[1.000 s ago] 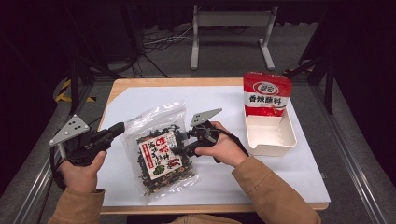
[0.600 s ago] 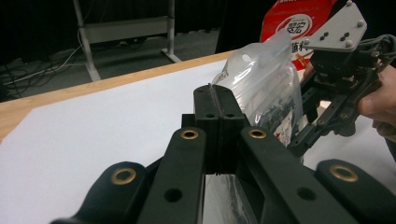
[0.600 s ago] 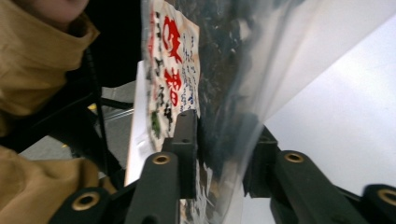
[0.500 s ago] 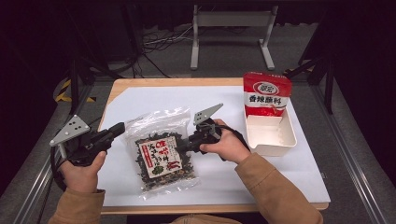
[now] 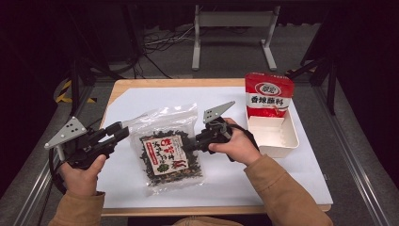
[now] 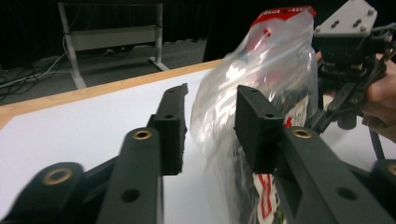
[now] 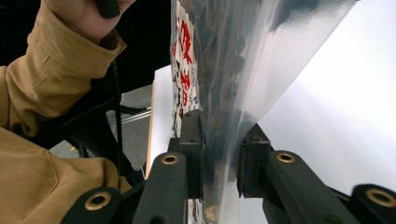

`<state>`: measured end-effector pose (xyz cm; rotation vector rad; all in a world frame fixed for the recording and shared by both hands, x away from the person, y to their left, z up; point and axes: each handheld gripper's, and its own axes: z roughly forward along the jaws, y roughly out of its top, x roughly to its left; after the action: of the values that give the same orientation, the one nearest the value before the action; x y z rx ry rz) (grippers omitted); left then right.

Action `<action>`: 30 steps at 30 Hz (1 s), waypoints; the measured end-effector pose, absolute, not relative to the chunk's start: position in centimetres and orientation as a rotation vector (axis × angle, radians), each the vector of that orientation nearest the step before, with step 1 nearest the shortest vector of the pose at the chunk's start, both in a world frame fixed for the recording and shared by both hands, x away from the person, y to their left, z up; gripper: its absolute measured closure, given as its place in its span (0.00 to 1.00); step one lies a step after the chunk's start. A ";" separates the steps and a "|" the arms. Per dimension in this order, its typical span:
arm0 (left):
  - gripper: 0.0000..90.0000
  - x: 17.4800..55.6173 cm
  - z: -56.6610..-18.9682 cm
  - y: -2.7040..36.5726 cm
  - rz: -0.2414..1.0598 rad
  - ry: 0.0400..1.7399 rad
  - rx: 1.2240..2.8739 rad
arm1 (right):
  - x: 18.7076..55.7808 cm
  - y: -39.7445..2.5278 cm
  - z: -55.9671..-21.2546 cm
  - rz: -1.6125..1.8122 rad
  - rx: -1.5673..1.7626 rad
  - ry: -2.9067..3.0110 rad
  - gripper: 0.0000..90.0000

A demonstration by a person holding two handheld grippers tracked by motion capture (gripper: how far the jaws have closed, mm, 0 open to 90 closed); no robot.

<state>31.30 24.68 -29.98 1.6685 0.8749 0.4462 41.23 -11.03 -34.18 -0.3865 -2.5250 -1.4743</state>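
A clear bag of dark dried food with a red-lettered label (image 5: 167,153) lies mid-table on the white sheet. My right gripper (image 5: 188,148) is shut on the bag's right edge; in the right gripper view its jaws (image 7: 219,140) pinch the clear film (image 7: 229,65). My left gripper (image 5: 122,133) is at the bag's upper left corner. It stands open (image 6: 210,126), with the raised clear edge of the bag (image 6: 266,70) between its jaws. The other hand's gripper (image 6: 350,70) shows beyond the bag.
A white tray (image 5: 284,139) sits at the right of the table, with a red packet (image 5: 268,94) standing upright at its far end. The white sheet (image 5: 141,101) covers most of the wooden tabletop. A metal stand (image 5: 233,28) is on the floor behind.
The right gripper has drawn the bag slightly right and away from me, turning it straighter. The left gripper has barely moved.
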 end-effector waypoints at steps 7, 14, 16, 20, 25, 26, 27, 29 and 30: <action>0.62 31.7 -30.3 24.3 0.417 0.861 1.691 | 41.0 -13.1 -32.5 -1.535 -0.417 -2.569 0.84; 0.54 32.2 -30.9 24.1 0.393 0.844 1.712 | 40.6 -15.5 -30.6 -1.591 -0.463 -2.623 0.84; 0.51 32.3 -31.1 23.9 0.401 0.838 1.722 | 40.5 -16.0 -30.2 -1.601 -0.475 -2.647 0.84; 0.47 32.6 -31.6 23.5 0.411 0.828 1.747 | 40.3 -17.2 -29.5 -1.643 -0.497 -2.676 0.84; 0.44 33.0 -32.2 23.3 0.415 0.819 1.769 | 39.9 -18.8 -28.5 -1.714 -0.532 -2.700 0.84; 0.44 33.0 -32.2 23.3 0.415 0.819 1.769 | 39.9 -18.8 -28.5 -1.714 -0.532 -2.700 0.84; 0.43 33.1 -32.3 23.3 0.419 0.812 1.772 | 39.8 -19.5 -28.1 -1.737 -0.545 -2.710 0.84; 0.42 33.1 -32.6 23.2 0.411 0.813 1.772 | 39.8 -19.9 -27.8 -1.748 -0.552 -2.714 0.84; 0.41 33.2 -32.7 23.2 0.403 0.810 1.777 | 39.6 -20.6 -27.4 -1.769 -0.568 -2.726 0.84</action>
<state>33.23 23.22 -32.71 1.7768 0.8097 0.4035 39.65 -20.58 -27.37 -0.5684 -2.7259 -1.7693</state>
